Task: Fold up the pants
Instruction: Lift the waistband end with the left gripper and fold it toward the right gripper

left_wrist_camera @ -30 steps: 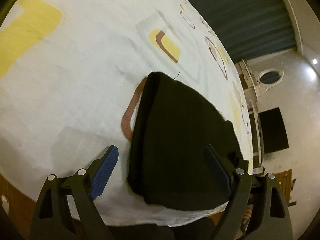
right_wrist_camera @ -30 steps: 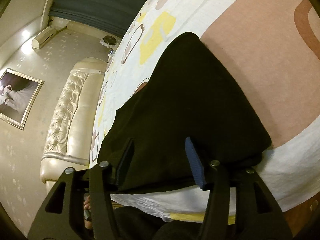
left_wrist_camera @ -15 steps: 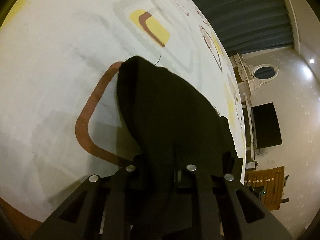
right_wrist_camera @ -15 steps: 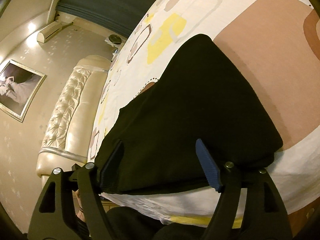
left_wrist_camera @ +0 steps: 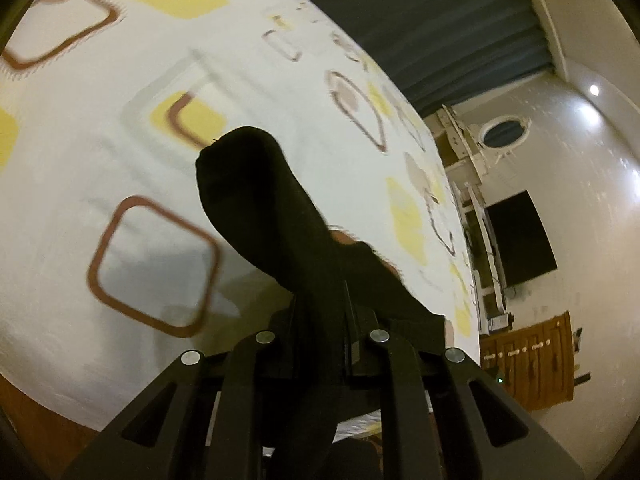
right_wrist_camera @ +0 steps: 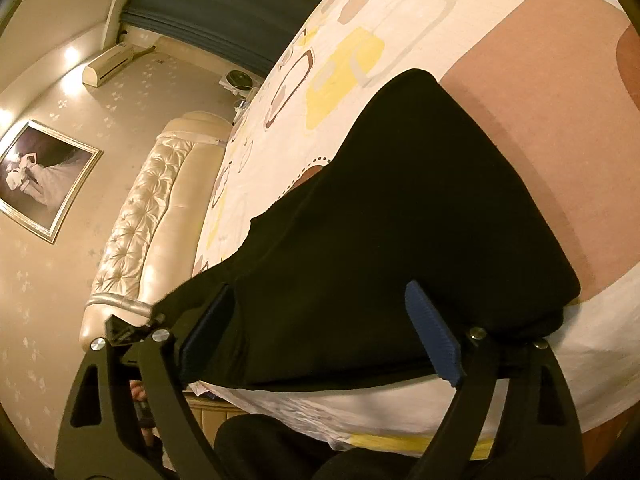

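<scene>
Black pants (right_wrist_camera: 400, 216) lie folded on the patterned bedsheet (left_wrist_camera: 120, 120) near the bed's edge. Left tool (left_wrist_camera: 320, 320) is clamped on their near edge, cloth lifted. Right tool (right_wrist_camera: 316, 332) is opening, pads clear of the fabric between them.

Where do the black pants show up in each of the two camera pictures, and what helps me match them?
Left wrist view: the black pants rise from the lower centre, pinched in the left gripper.
Right wrist view: the black pants fill the middle, lying behind the right gripper, whose jaws are opening.
Shared landmark: the patterned bedsheet.
</scene>
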`<state>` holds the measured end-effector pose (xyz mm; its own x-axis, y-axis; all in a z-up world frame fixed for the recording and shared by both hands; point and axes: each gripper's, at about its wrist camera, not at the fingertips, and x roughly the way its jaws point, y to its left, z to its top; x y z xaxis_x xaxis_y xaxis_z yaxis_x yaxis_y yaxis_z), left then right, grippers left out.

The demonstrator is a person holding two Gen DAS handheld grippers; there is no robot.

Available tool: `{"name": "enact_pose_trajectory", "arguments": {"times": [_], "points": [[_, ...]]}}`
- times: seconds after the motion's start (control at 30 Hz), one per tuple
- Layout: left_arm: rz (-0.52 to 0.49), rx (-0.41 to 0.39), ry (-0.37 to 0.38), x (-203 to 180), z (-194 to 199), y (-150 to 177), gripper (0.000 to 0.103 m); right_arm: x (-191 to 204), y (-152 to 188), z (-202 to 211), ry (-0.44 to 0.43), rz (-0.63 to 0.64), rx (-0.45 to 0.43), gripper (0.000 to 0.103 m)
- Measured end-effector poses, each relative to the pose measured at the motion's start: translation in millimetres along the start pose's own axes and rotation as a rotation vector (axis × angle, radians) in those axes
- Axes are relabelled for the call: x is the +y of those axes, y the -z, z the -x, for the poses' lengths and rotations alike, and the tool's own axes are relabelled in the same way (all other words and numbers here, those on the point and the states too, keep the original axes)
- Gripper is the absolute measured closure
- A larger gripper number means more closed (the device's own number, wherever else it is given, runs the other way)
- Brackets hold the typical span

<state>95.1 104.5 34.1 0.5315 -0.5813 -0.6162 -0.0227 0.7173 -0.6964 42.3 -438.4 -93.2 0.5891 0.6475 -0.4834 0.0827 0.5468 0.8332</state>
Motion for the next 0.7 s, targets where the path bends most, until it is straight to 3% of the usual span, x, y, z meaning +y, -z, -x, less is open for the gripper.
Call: {"name": "enact_pose_trajectory", "arguments": {"times": [0.27,0.47,0.7], "points": [[-0.182,0.027,-0.016,-89.9,-12.4,5.8,0.089,0.4,-1.2,3.7,-0.017,-0.039,-0.005,0.015],[-0.339,0.07,-0.047,-162.2,-49.4,30.8,0.089,13.0,-7.4,18.3,0.0,-0.053,-0.037,0.015],[-0.421,0.121,-0.073,-210.8,-103.1,67.4,0.089,12.5,-16.0,36.2,0.033,-0.079,-0.1,0.014]]}}
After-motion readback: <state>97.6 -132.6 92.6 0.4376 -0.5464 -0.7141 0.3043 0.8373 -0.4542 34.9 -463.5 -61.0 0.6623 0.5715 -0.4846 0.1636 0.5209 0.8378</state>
